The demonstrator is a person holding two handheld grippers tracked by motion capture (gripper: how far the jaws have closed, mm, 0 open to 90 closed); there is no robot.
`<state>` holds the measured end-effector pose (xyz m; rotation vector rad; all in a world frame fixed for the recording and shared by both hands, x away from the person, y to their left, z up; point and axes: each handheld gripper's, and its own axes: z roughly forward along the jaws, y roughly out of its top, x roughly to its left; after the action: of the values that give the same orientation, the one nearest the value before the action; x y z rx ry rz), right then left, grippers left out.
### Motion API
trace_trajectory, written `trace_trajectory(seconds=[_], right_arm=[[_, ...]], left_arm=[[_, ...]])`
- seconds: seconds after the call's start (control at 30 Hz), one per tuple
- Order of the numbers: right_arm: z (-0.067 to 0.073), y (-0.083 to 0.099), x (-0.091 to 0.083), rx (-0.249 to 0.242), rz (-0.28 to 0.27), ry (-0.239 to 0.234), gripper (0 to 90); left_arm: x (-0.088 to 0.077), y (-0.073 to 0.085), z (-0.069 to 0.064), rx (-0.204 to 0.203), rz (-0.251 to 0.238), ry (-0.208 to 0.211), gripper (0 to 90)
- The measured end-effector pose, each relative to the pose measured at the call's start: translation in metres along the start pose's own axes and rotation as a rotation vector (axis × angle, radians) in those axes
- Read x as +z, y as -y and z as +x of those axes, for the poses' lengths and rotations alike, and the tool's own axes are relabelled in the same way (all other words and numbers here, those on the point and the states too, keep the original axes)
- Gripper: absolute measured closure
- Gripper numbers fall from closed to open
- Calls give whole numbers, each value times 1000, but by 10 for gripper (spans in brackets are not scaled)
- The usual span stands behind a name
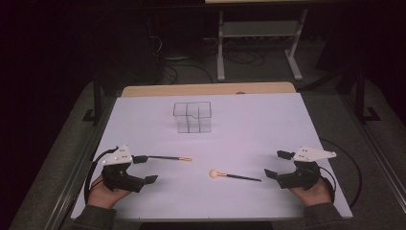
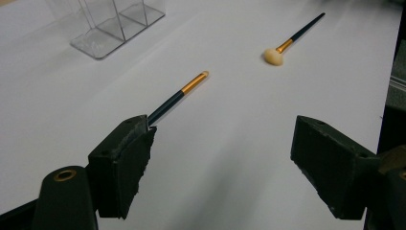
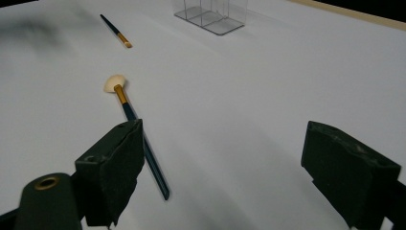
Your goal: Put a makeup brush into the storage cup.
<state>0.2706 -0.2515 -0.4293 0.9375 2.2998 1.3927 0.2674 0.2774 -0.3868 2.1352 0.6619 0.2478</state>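
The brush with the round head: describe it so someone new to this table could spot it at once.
Start at the white table, with the clear organizer standing toward its far side. Come toward the near edge, a little right of centre, just in front of the right gripper: there lies the round-headed brush. Its fluffy cream tip sets it apart from the thin flat-tipped brush by the left gripper.

White counter (image 1: 268, 124), wood edge at far side. Clear compartment organizer (image 1: 192, 117) upright, center-far. Left hand-held gripper (image 1: 149, 168) low on counter, jaws apart, person's hand (image 1: 106, 191) behind it. Thin brush (image 1: 168, 157) lies w/ handle end at its far jaw, gold tip pointing right. Right hand-held gripper (image 1: 276, 165) jaws apart too, empty. Fluffy-head brush (image 1: 233, 176) flat on counter, handle end just beside its near jaw, head toward center. Brushes apart, no contact.
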Motion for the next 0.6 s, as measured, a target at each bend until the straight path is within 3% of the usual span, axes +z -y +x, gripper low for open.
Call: trace_trajectory(seconds=[0.2, 0.6], right_arm=[[0, 0, 3, -8, 11, -11, 152], [2, -1, 6, -19, 16, -8, 146]], left_arm=[[0, -2, 0, 3, -12, 8, 190], [7, -13, 4, 39, 31, 32, 180]])
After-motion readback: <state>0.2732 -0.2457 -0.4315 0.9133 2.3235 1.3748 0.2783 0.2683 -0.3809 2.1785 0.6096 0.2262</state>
